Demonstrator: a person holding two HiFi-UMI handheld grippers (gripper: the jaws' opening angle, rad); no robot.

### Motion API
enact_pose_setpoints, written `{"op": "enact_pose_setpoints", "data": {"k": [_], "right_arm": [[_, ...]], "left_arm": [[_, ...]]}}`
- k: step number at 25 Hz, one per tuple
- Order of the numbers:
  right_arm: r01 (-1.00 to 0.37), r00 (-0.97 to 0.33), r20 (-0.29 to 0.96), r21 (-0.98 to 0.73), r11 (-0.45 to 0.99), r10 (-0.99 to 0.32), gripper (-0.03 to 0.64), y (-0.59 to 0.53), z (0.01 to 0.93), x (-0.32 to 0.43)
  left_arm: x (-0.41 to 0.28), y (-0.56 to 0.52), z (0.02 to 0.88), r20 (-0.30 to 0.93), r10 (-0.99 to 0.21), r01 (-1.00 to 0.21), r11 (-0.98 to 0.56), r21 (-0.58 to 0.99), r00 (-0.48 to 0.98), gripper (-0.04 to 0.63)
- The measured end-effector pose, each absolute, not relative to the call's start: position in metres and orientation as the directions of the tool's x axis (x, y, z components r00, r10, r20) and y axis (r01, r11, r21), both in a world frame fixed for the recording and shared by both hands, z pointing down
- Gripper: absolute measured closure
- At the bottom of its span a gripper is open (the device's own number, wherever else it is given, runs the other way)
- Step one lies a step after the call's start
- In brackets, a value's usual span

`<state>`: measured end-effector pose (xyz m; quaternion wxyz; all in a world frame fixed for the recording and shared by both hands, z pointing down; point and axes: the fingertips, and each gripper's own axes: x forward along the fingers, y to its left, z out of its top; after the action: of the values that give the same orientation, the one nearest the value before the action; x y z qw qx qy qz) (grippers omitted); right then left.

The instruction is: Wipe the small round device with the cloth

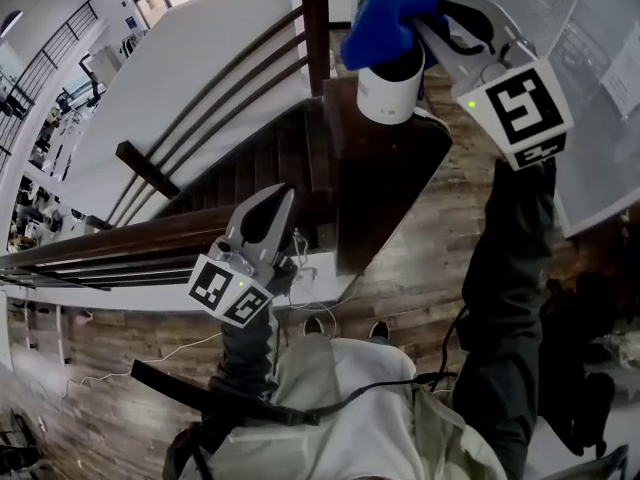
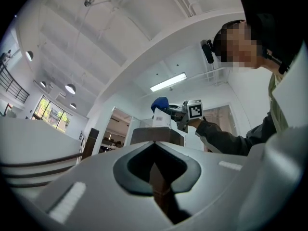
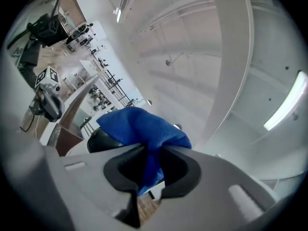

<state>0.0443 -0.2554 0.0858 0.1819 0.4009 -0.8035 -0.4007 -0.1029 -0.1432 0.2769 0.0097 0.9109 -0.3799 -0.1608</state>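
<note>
- The left gripper (image 1: 281, 204) sits below and to the left of the dark wooden post (image 1: 385, 173), close to the handrail (image 1: 100, 249). Its jaws are pressed together with nothing between them.
- The small round device (image 1: 390, 94), a white cylinder with a dark top, stands upright on the post's flat cap.
- It looks light, rigid and smooth-walled, so a sideways shove could slide or tip it off the cap. Downward strokes seem safer, and the idle tongs could steady it low on the white wall.
- The cloth (image 1: 392, 13), blue, soft and bunched, is draped over the device's top.
- The right gripper (image 1: 432, 25), above the post, is clamped on a gathered fold of the cloth.
</note>
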Motion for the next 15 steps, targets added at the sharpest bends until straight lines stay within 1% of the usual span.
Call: {"op": "enact_pose_setpoints", "data": {"k": [5, 12, 15], "right_arm": [[-0.546, -0.65, -0.028, 0.712, 0.441, -0.76, 0.552, -0.251, 0.108, 0.057], [-0.559, -0.615, -0.041, 0.727, 0.399, -0.788, 0.552, -0.239, 0.123, 0.076], [-0.527, -0.595, -0.017, 0.763, 0.374, -0.803, 0.552, -0.227, 0.139, 0.084]], "left_arm": [[-0.109, -0.145, 0.282, -0.278, -0.707, -0.701, -0.699, 0.141, 0.65, 0.592], [-0.102, -0.149, 0.285, -0.264, -0.701, -0.692, -0.708, 0.145, 0.662, 0.592], [-0.097, -0.15, 0.288, -0.262, -0.698, -0.688, -0.711, 0.144, 0.666, 0.592]]}}
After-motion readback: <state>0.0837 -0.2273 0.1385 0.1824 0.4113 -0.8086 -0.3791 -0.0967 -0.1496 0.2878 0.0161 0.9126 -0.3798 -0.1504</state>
